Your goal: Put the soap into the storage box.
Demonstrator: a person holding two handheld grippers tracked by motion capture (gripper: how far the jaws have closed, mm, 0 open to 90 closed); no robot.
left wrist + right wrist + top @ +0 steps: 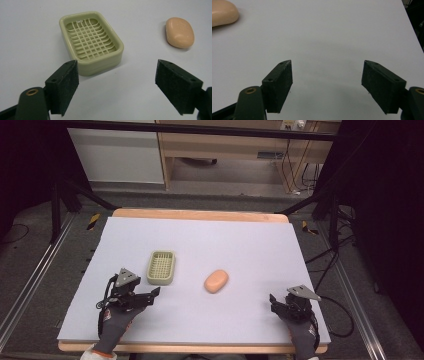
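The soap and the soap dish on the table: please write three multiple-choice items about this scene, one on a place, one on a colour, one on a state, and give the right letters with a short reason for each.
1. Where does the soap lie?
A. Inside the soap dish
B. On the table surface, to the right of the soap dish
C. Between the jaws of the right gripper

2. What colour is the soap dish?
A. Pale green
B. Bright red
C. Dark blue

3. In what state is the left gripper?
A. Shut on the soap
B. Shut on the rim of the dish
C. Open, holding nothing

Answers:
1. B: the high view shows the soap on the bare white table, apart from the dish.
2. A: the dish and its grid floor are pale green in the left gripper view.
3. C: its jaws stand wide apart with only table between them.
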